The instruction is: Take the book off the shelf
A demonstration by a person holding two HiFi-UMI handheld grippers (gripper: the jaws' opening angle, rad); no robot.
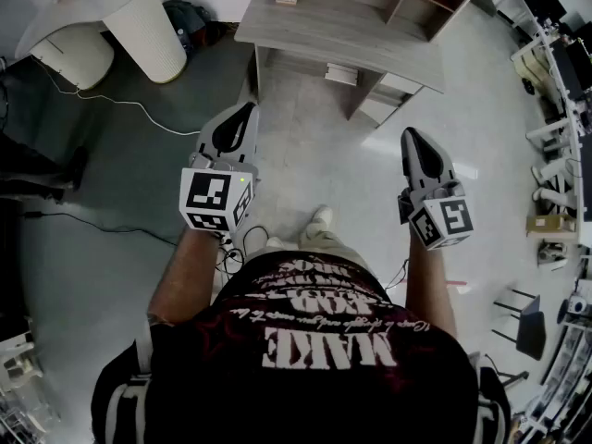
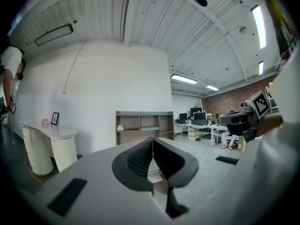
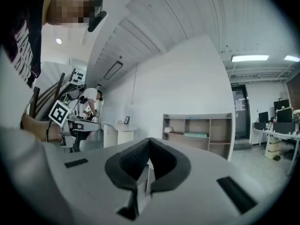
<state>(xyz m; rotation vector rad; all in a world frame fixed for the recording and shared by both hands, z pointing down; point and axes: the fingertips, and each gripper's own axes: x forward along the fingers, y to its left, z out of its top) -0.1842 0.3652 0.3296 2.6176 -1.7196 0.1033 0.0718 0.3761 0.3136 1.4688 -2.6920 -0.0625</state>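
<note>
The grey wooden shelf unit (image 1: 342,26) stands a few steps ahead of me, against the white wall. A flat teal book (image 2: 149,128) lies in its middle compartment, also visible in the right gripper view as the same teal book (image 3: 195,135). My left gripper (image 1: 242,118) and my right gripper (image 1: 410,139) are held out at waist height over the floor, well short of the shelf. Both point toward it. The left gripper (image 2: 153,140) has its jaws together with nothing between them. So does the right gripper (image 3: 149,140).
A white rounded cabinet (image 1: 111,17) stands left of the shelf, with a cable (image 1: 120,100) trailing on the floor. Desks, chairs and boxes (image 1: 555,63) line the right side. Another person (image 3: 91,102) stands far off to the left.
</note>
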